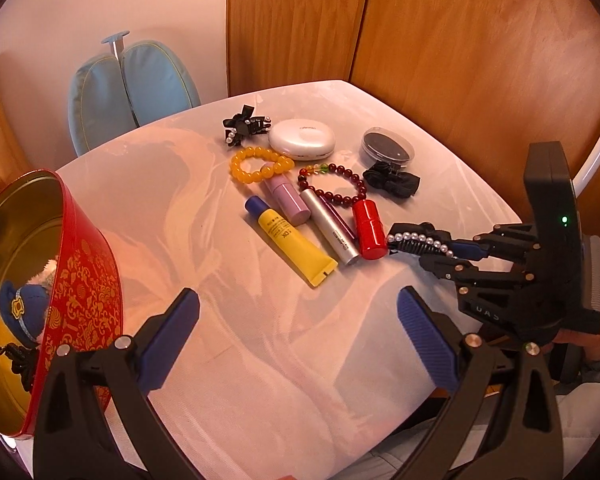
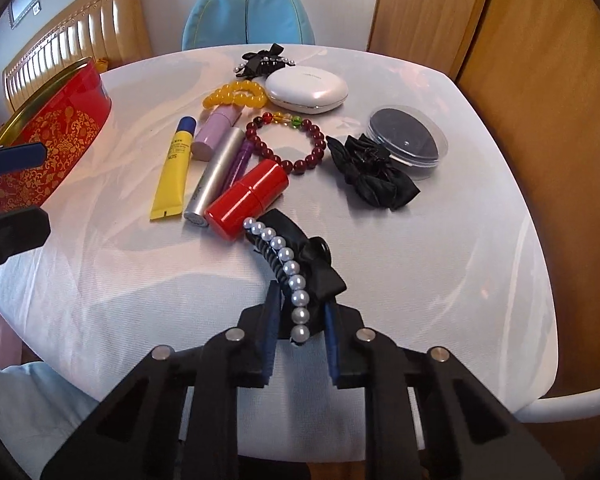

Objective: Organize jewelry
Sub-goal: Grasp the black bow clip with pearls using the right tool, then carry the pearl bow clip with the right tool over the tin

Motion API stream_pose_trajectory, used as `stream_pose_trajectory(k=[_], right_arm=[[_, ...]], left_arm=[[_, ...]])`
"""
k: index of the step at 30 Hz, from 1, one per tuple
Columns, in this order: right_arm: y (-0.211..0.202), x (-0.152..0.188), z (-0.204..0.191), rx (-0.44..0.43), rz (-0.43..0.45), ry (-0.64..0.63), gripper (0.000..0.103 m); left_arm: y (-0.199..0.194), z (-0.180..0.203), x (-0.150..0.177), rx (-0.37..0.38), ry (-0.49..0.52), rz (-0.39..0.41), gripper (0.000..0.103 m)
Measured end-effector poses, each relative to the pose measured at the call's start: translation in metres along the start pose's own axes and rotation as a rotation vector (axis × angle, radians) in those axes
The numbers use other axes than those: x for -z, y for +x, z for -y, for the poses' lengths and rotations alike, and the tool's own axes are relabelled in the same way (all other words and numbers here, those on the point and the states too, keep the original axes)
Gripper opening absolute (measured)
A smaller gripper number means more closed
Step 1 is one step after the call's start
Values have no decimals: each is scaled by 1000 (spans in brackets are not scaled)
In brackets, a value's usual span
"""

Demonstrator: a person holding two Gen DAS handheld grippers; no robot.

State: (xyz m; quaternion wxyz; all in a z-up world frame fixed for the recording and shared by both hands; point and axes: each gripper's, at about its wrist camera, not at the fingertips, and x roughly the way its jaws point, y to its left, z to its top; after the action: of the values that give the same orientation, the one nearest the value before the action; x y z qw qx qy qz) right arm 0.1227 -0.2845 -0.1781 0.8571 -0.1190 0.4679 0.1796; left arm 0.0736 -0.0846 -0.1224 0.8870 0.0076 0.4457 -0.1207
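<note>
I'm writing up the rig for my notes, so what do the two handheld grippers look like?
Both are black plastic linkage frames with silver rivets and ribbed blue pads on the fingers. The left gripper shows this close up. The right gripper carries a black box with a green light.

A black hair claw clip [image 2: 296, 276] edged with a row of pearls lies on the white tabletop [image 2: 440, 280] just beside a red cylinder [image 2: 246, 200], its near end pinched between the right tool's [image 2: 300, 340] blue pads. A dark red bead bracelet [image 2: 292, 144], a yellow bead bracelet [image 2: 234, 94] and a black bow clip [image 2: 374, 178] lie beyond.
</note>
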Motion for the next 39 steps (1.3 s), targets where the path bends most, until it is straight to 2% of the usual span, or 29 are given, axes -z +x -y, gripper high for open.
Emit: stream_pose_trajectory(k=[6,9,15,20,26,32,39], right_arm=[[-35,-21,-18,-8,83,-8,19],[-59,-40,-36,-40,135,-16,19],[-99,-82,-88,-113,245,-65,19],[-102,-113,-134,-168,270,-99,19],[-89,-150,-195,-214,258,-189,19],[-46,-182,-268,-281,178,-260,19],[7,-210,-351,-318,61,-322,19]], left_arm=[[-19,-15,-6,0,5,22,96],[-37,-33,-13,-8,-7,37,96],[-78,-88,-28,-54,-55,74,96],[-99,-150,-29,-129,-108,75,96],[-117,-225,-21,-191,-209,105,96],[-129,-285,3,-252,-244,105,96],[-129,-341,48,-291,-303,34,96]])
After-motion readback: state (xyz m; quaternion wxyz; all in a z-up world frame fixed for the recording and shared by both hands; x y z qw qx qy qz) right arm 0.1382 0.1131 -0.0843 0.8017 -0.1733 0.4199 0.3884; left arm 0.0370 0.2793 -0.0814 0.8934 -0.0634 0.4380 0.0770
